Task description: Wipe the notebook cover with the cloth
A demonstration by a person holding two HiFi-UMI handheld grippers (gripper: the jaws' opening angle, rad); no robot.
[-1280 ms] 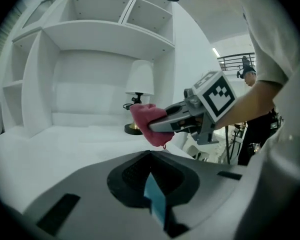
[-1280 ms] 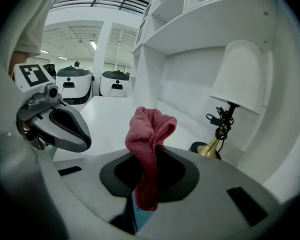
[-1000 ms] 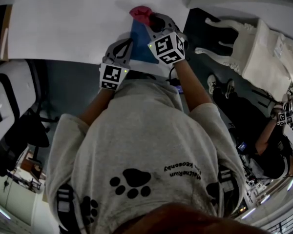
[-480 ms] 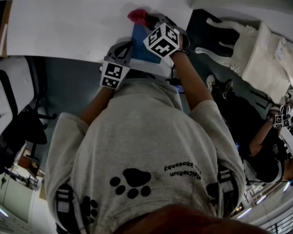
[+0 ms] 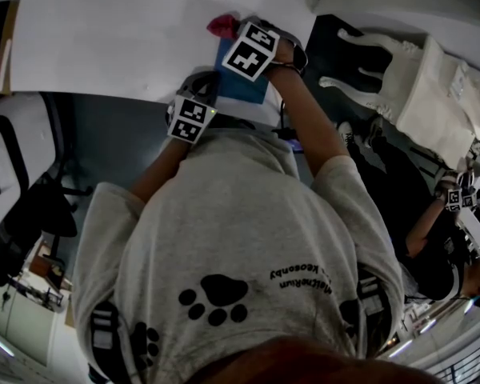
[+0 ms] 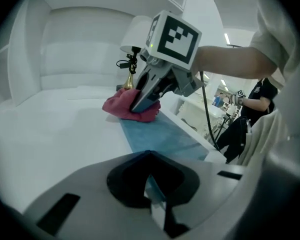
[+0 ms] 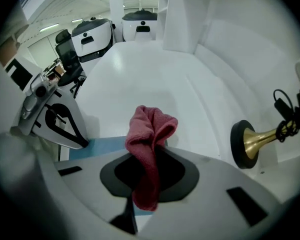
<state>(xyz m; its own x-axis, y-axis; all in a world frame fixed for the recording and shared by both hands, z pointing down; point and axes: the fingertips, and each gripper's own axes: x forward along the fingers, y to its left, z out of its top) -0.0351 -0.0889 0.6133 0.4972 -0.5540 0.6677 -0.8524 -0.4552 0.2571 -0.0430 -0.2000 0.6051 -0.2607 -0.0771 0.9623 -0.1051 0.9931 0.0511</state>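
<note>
A blue notebook (image 5: 246,86) lies flat at the near edge of the white table (image 5: 104,38). My left gripper (image 5: 194,110) is at the notebook's near end, and its jaws (image 6: 152,184) are shut on the blue cover's edge. My right gripper (image 5: 252,50) reaches over the far end of the notebook (image 6: 160,139), shut on a crumpled red cloth (image 6: 130,109). The cloth (image 7: 150,154) hangs between the right gripper's jaws (image 7: 147,179) and rests on the cover's far end. The marker cube hides part of the notebook in the head view.
A lamp with a brass base (image 7: 252,141) and a white shade (image 6: 137,34) stands on the table just beyond the cloth. Office chairs (image 7: 90,36) stand past the table. Another person (image 5: 456,238) and a white draped item (image 5: 432,86) are off to the right.
My right gripper has slid the red cloth along the notebook toward its far end and tilted over. The left gripper has stayed at the near edge.
</note>
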